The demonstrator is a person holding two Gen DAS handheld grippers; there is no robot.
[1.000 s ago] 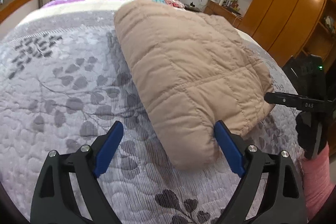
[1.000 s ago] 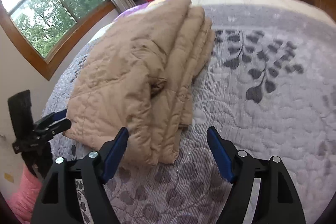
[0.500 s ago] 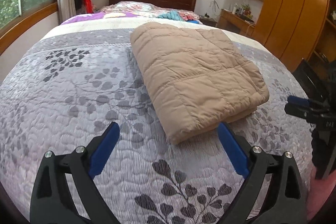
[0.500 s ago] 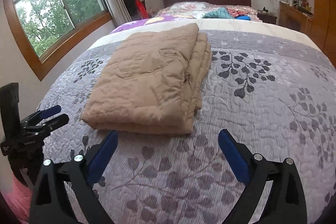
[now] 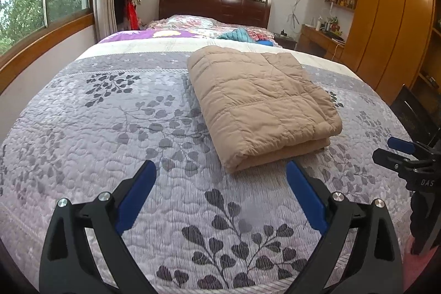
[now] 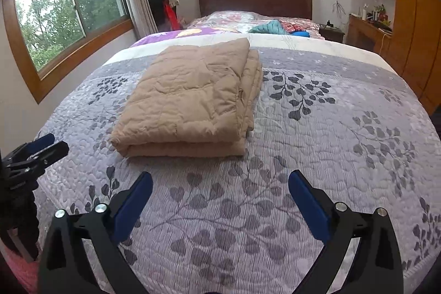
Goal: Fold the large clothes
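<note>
Two hand-held grippers hover low over the foot of a bed, the left hand-held gripper point(image 5: 220, 181) and the right hand-held gripper point(image 6: 220, 190) each with blue pads spread wide and nothing between them. Each points up the bed towards the headboard, held roughly level and apart from the other; the right one shows at the edge of the left view, and the left one at the edge of the right view. Just beyond them, on the grey leaf-print quilt point(image 5: 110, 128), lies the tan coat point(image 5: 261, 104), folded into a thick rectangle with its layered edges stacked along one side point(image 6: 252, 90). The fold looks finished, so the step in hand is judged to be a clean retreat: best done by keeping both tools clear of the bundle so the puffy layers do not spring open. Pillows and a dark headboard point(image 5: 215, 7) close the scene.
</note>
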